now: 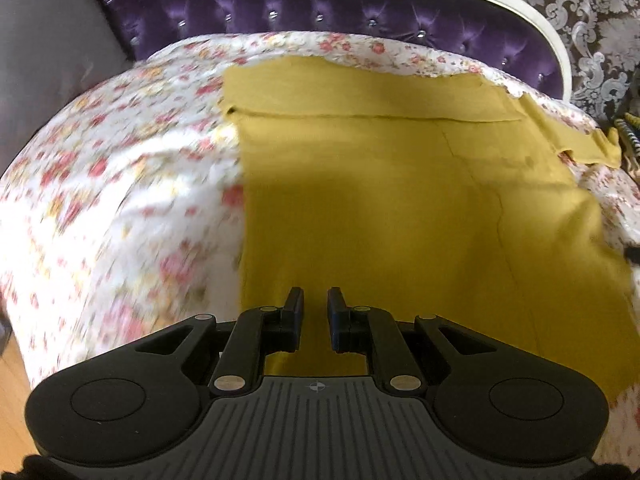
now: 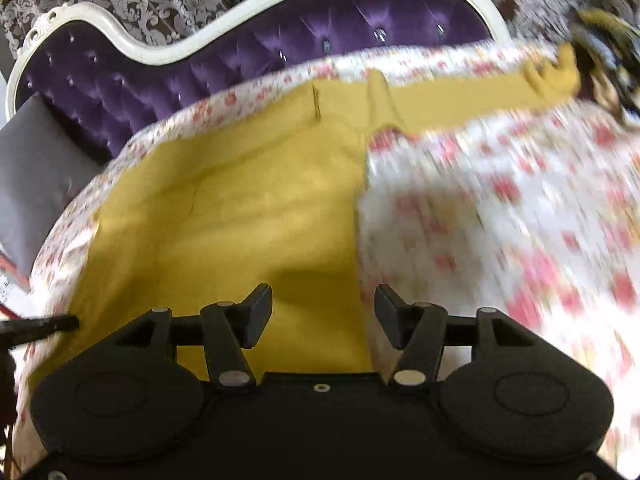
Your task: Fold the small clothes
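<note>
A mustard-yellow garment point(image 1: 400, 200) lies spread flat on a floral bedspread point(image 1: 120, 200), with one sleeve point(image 1: 592, 148) reaching out to the right. My left gripper point(image 1: 316, 300) hovers over the garment's near part, close to its left edge. Its jaws are almost together with only a narrow slit, and nothing is pinched. In the right wrist view the same garment point(image 2: 240, 208) fills the left half, its sleeve point(image 2: 480, 96) running to the far right. My right gripper point(image 2: 324, 300) stands open above the garment's right edge, with no cloth between its fingers.
A purple tufted headboard point(image 1: 320, 8) with a white frame backs the bed. A grey cushion point(image 1: 48, 60) sits at the far left. A dark striped item point(image 2: 608, 52) lies beyond the sleeve end. A black bar point(image 2: 40, 326) pokes in at the left edge.
</note>
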